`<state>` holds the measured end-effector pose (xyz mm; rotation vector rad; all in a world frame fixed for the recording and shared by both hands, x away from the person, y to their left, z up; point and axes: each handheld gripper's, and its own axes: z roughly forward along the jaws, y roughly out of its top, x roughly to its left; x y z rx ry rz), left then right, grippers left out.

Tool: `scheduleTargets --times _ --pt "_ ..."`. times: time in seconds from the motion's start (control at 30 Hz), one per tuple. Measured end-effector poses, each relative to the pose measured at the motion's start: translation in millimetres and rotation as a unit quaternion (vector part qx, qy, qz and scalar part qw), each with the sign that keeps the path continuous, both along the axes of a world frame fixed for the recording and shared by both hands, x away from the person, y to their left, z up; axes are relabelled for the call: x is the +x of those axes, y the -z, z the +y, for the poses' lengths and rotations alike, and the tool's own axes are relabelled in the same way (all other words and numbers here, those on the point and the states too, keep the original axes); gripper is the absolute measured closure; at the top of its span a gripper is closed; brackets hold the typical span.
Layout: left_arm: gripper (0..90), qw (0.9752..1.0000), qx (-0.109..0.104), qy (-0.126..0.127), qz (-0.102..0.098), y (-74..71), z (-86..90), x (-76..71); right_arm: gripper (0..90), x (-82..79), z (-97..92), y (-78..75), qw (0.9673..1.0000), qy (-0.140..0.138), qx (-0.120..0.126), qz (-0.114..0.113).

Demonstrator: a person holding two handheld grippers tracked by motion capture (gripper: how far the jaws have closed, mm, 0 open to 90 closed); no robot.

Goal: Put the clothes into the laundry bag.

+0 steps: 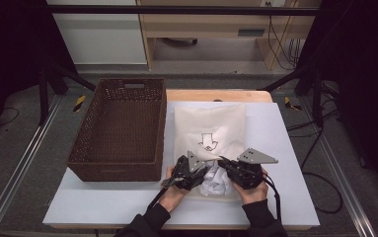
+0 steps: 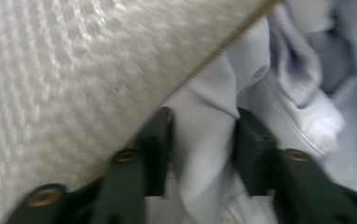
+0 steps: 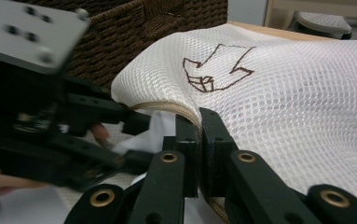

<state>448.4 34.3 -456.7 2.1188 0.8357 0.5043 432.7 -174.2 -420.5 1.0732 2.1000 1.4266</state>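
A white mesh laundry bag (image 1: 211, 123) with a brown arrow mark lies on the table mat (image 1: 280, 143). At its near, open end a crumpled white garment (image 1: 216, 183) bulges out. My right gripper (image 1: 222, 161) is shut on the bag's zipper edge (image 3: 167, 106) and holds it up a little; its jaws meet on the hem in the right gripper view (image 3: 199, 128). My left gripper (image 1: 205, 173) reaches in from the left. Its jaws stand apart (image 2: 203, 140) with a loose fold of the white garment (image 2: 288, 70) between them, under the mesh (image 2: 73, 70).
A dark brown wicker basket (image 1: 120, 128) with nothing in it stands on the left of the table, right beside the bag (image 3: 283, 102) and close behind my left gripper (image 3: 50, 126). Bare mat lies to the right and along the front edge.
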Motion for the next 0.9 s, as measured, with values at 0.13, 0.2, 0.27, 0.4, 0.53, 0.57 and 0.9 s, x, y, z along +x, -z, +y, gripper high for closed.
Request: scheduleTargets --times 0.13,0.2,0.27,0.4,0.53,0.57,0.9 --pt "39.7 0.9996 -0.014 0.026 0.006 -19.2 20.5 -19.4 82.9 -1.3 -1.1 -0.4 1.0 -0.001 0.0 -0.002" --pt "37.9 0.9997 -0.005 0.026 0.001 -24.7 34.6 -30.7 78.4 -3.2 -1.0 -1.5 1.0 -0.002 -0.002 -0.004" --pt "37.2 0.9998 0.002 0.02 0.002 -24.4 50.3 -39.4 76.6 -3.8 -0.9 -1.8 1.0 -0.003 -0.003 -0.008" --pt "38.4 0.9989 -0.003 -0.001 0.047 -0.2 80.9 -42.8 65.9 -7.8 1.4 -3.3 0.9999 -0.01 -0.008 -0.011" --pt "56.0 0.9959 -0.01 0.012 0.089 9.3 83.0 -38.1 56.8 -9.2 3.0 -3.9 0.9998 -0.01 -0.009 -0.015" --pt "63.1 0.9959 -0.007 0.01 0.09 11.5 83.0 -38.3 49.4 -11.4 3.7 -6.0 0.9998 -0.009 -0.011 -0.017" --pt "82.4 0.9969 0.004 0.012 0.077 11.5 83.6 -39.3 41.6 -39.6 -14.4 -16.6 0.9997 -0.022 -0.009 -0.007"
